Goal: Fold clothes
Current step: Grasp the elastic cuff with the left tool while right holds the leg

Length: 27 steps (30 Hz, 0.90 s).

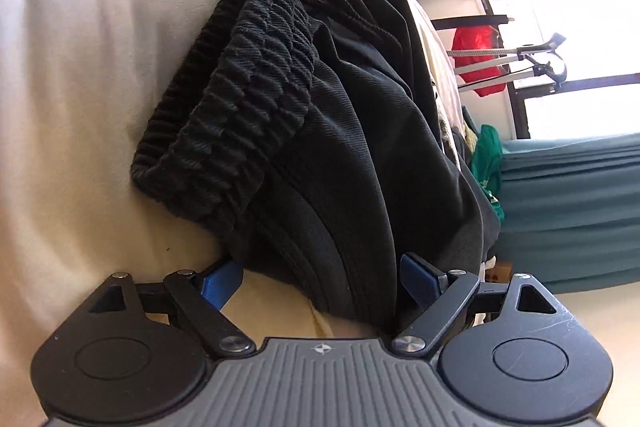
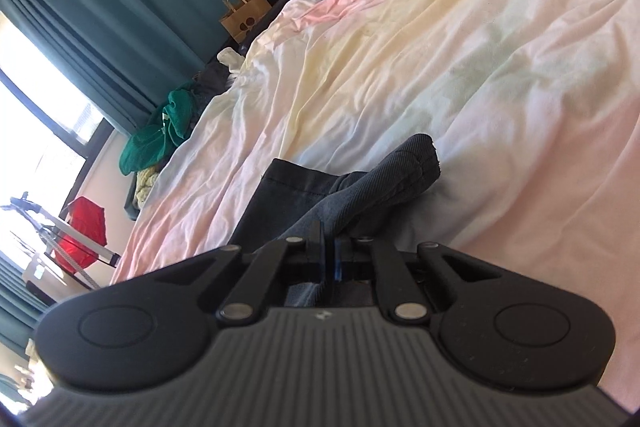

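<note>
Black ribbed-waist shorts (image 1: 320, 131) lie between the spread left hand-held gripper (image 1: 322, 281); right hand-held gripper (image 2: 328, 247) pinches their twill hem.

Black shorts (image 1: 320, 131), pastel patchwork duvet (image 2: 460, 67)

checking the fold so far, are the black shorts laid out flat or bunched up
Bunched up. In the left wrist view the black shorts sit in a heap on the bedsheet, the elastic waistband crumpled and the cloth in deep folds.
</note>
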Tool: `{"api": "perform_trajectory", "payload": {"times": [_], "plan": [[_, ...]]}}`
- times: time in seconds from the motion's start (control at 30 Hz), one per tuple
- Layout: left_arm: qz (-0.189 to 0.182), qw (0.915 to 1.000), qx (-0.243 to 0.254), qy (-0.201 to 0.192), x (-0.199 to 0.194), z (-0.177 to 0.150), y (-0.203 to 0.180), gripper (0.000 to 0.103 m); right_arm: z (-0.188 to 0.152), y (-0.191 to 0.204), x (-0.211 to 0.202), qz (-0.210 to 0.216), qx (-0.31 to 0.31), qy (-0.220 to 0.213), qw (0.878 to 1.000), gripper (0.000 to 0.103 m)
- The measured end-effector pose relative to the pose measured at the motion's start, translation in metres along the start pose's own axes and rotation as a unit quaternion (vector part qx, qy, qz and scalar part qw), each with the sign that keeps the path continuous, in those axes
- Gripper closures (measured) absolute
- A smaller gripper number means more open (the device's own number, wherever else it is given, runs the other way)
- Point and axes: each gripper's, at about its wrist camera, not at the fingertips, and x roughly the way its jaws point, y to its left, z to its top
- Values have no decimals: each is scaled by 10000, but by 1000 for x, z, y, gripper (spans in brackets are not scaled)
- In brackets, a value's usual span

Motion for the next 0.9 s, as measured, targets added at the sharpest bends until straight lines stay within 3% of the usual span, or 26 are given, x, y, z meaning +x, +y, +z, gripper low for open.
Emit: {"api": "perform_trajectory", "payload": {"times": [0.1,0.17,0.23,0.33,0.47,0.53,0.6,0.73,0.9], "plan": [[-53,9996,-132,-243,3,3,1,30,-1,2,0,-78,-19,-26,10000,96],[-46,9992,-233,-313,4,3,6,64,-1,1,-1,-112,-43,-13,9999,96],[-44,9991,-253,-349,-2,3,8,76,-1,-2,0,-130,-6,36,9999,96],[-431,9959,-223,-767,-28,0,-1,90,-1,-3,-1,-135,-11,63,9999,96],[-827,9844,511,-1467,-79,6,-31,95,0,-1,-3,-143,-52,41,9999,96],[-971,9781,628,-1732,-106,13,-36,96,-1,-1,-4,-143,-27,40,9999,96],[-1020,9745,598,-1905,-135,23,-37,96,0,-2,-4,-122,9,56,9999,96],[-830,9762,349,-1974,-177,38,-11,96,1,-1,-5,-57,-147,120,9998,96],[-708,9773,54,-1995,-188,41,22,96,3,-5,-16,-194,44,35,9998,96]]}}
